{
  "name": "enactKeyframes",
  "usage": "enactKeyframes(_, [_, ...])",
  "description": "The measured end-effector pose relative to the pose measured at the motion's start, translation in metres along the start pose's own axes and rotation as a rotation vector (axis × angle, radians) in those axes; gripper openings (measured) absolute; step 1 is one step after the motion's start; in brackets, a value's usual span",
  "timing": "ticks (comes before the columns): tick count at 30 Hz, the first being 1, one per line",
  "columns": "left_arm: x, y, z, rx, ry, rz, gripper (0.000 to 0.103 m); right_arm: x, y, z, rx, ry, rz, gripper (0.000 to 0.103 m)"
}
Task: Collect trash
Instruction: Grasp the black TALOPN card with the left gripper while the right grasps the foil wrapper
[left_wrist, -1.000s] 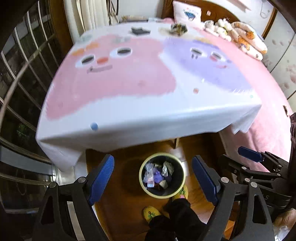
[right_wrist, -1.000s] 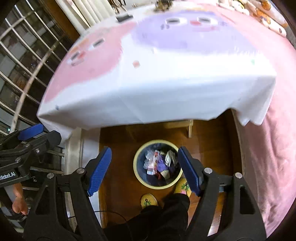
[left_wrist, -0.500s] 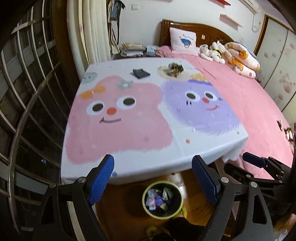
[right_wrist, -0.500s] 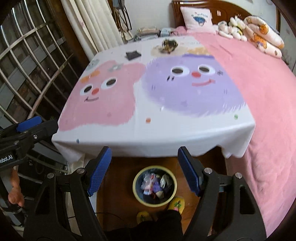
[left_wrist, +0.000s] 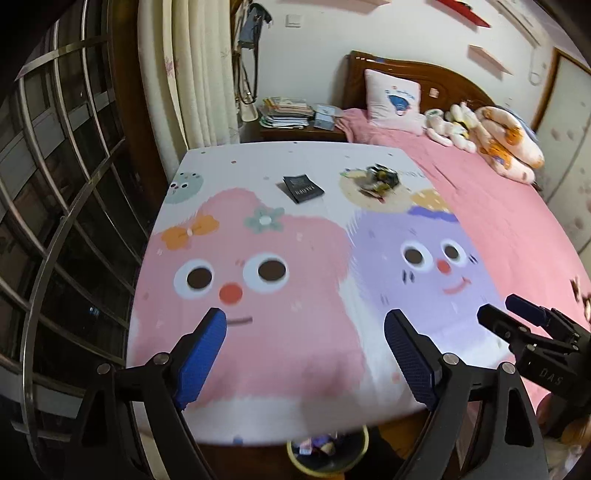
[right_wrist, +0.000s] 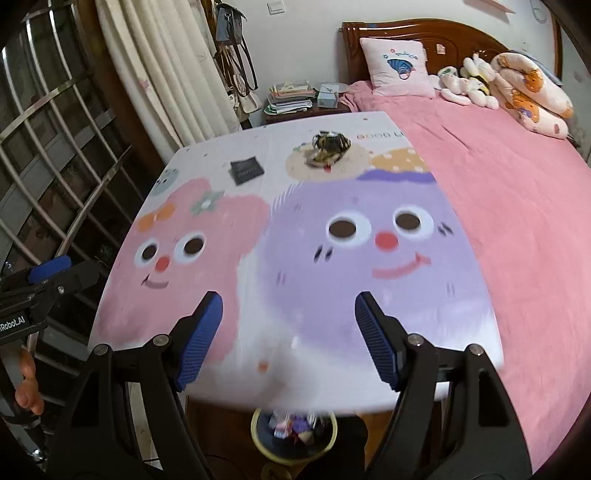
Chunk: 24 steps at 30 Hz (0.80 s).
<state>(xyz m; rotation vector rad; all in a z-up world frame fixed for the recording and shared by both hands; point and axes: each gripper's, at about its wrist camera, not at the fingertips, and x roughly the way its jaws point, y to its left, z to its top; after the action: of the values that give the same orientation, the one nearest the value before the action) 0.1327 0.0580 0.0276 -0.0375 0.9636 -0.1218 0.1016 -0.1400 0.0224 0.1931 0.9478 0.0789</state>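
Two tools, both released and carrying nothing. Left tool (left_wrist: 304, 354) hangs over the near edge of the bench (left_wrist: 258, 369), on the pink cartoon face. Far ahead of it lies a dark packet (left_wrist: 303, 188); right of that, a crumpled wrapper pile (left_wrist: 380, 179). Right tool (right_wrist: 290, 332) hangs over the purple face. Trash bin (right_wrist: 293, 435) sits on the floor below both tools, partly hidden by the bench edge.

Table (left_wrist: 258, 387) draped in cartoon-face cloth (right_wrist: 369, 266). On its far end, a dark flat packet (left_wrist: 303, 188) and a crumpled wrapper heap (left_wrist: 380, 178), near each other but apart.
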Motion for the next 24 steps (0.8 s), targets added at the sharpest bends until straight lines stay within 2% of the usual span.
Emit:
enactKeyframes(7, [0.093, -0.015, 0.084, -0.076, 0.061, 0.045, 0.092, 0.092, -0.049, 0.095, -0.027, 0.046, 0.033, 0.072])
enactKeyframes(15, [0.227, -0.029, 0.164, -0.158, 0.161, 0.104, 0.093, 0.217, -0.101, 0.203, -0.055, 0.103, 0.056, 0.072])
enactKeyframes(20, [0.290, -0.030, 0.202, -0.182, 0.192, 0.134, 0.093, 0.279, -0.120, 0.247, -0.001, 0.125, 0.085, 0.072])
enactKeyframes(24, [0.324, -0.025, 0.217, -0.223, 0.217, 0.140, 0.093, 0.320, -0.130, 0.265, 0.051, 0.166, 0.108, 0.072])
